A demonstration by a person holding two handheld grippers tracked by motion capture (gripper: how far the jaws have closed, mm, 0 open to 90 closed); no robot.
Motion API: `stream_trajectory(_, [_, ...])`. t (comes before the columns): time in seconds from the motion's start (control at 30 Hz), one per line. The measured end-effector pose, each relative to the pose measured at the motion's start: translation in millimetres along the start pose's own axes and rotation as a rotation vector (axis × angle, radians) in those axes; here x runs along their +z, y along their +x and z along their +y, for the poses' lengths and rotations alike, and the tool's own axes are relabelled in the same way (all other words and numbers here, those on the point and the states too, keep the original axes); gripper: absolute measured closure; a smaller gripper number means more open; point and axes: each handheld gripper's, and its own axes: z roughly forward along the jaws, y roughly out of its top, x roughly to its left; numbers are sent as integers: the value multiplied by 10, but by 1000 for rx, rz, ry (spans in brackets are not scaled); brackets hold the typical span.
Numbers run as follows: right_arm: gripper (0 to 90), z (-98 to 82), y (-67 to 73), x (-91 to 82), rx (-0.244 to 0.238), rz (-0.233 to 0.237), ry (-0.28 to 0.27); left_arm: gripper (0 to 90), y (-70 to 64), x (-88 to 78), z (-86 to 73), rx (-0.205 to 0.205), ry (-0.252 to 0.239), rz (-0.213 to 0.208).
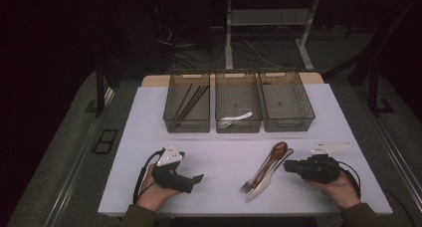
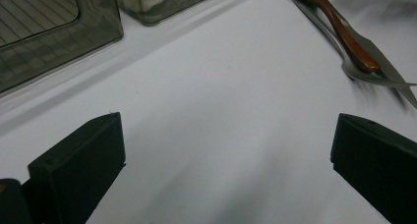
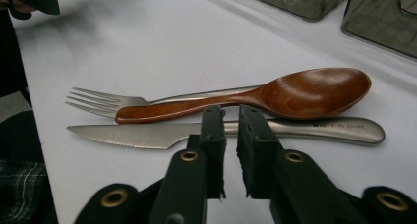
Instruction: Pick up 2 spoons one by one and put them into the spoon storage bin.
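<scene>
On the white table (image 1: 149, 187), a wooden spoon (image 3: 275, 97), a fork (image 3: 101, 101) and a knife (image 3: 147, 134) are lying in a tight bundle, at about four o'clock from the middle bin (image 1: 238, 107) in the high view. The spoon is resting across the fork's handle, with the knife just beside them, its handle toward the right gripper (image 1: 287, 166).

In the right gripper view, that gripper is pointing at the bundle from six o'clock. Its jaws are standing nearly clenched with only a thin slit between them, and their tips are sitting over the knife's handle, right at the spoon's neck. No piece of cutlery is lying in the slit, and whether the tips are touching the knife cannot be told.

The left gripper (image 2: 228, 150) is hovering low over bare table with its jaws spread wide and released. The bundle is lying well apart from it, at one o'clock in its own view.
</scene>
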Motion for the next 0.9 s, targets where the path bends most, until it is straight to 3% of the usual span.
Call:
stream_trajectory(0.1, [802,28,-18,22,-1,-6,0,0,11,7,-10,-2,4,-1])
stream_trajectory(0.37, [609,167,-169,82,22,-62,4,0,20,21,-23,0,22,-4])
stream_trajectory(0.5, [559,229,-267,104,33,-84,-4,0,24,28,-29,-5,28,-7])
stream_trajectory(0.9, [530,333,-592,259,81,-116,12,0,26,48,-38,-7,41,-24])
